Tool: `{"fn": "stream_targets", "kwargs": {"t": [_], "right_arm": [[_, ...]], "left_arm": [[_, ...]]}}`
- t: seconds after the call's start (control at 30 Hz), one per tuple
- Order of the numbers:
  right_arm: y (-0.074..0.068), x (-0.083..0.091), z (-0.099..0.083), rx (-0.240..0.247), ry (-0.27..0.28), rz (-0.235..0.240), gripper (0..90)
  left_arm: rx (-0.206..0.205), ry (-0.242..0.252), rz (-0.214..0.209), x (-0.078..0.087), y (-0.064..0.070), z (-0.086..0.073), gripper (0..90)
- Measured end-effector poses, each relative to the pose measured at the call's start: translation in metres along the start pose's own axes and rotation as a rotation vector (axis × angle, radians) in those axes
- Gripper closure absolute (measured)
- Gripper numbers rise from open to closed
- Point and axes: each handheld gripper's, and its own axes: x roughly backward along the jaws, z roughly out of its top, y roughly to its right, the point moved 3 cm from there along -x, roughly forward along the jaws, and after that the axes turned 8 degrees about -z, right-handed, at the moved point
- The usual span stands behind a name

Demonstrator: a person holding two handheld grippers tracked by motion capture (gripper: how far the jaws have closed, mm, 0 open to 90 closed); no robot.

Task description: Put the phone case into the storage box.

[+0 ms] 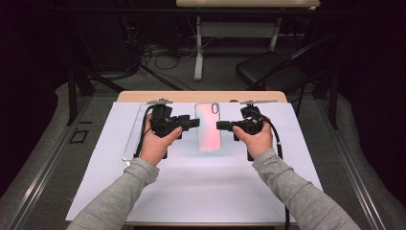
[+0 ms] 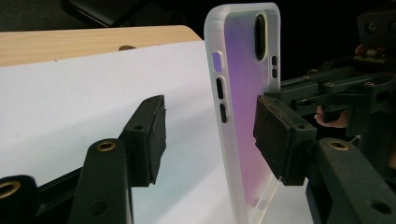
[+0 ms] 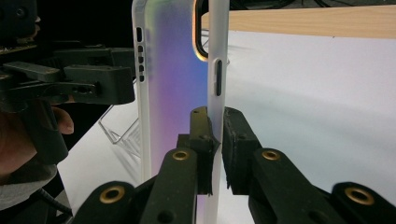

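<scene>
Phone case held between two hand-held grippers above the white-covered table.

The table, under a white sheet, lies below both grippers, its wooden far edge showing beyond them. The phone case, translucent with a pink-violet sheen and a camera cutout at its far end, sits between the two grippers. The right gripper has its jaws pressed tight on the case's near side wall, seen clearly in the right gripper view. The left gripper stands with jaws wide apart; in the left gripper view the case's frosted edge passes between them, with one pad against the case's back and the other clear of it. A clear wire stand lies on the sheet just outside the left gripper.
</scene>
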Motion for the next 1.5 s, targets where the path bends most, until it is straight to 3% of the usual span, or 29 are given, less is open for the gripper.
{"fn": "stream_targets", "kwargs": {"t": [0.13,0.43,0.83,1.27,1.5], "right_arm": [[-0.001,-0.001,-0.001,0.009,0.008,-0.014,83.5],[-0.001,-0.004,-0.005,0.024,0.026,-0.037,83.5],[-0.002,-0.006,-0.008,0.029,0.067,-0.058,83.5],[-0.001,-0.011,-0.007,0.033,0.098,-0.083,83.4],[0.000,-0.015,-0.006,0.020,0.107,-0.094,83.5]], "left_arm": [[-0.035,-0.003,0.029,0.000,0.001,0.000,43.4],[-0.064,-0.006,0.062,-0.001,0.003,0.000,43.4],[-0.071,-0.013,0.080,-0.002,0.005,0.001,45.9],[-0.079,0.012,0.116,-0.006,0.001,0.005,46.1],[-0.058,0.025,0.132,-0.009,-0.002,0.006,47.0]]}}
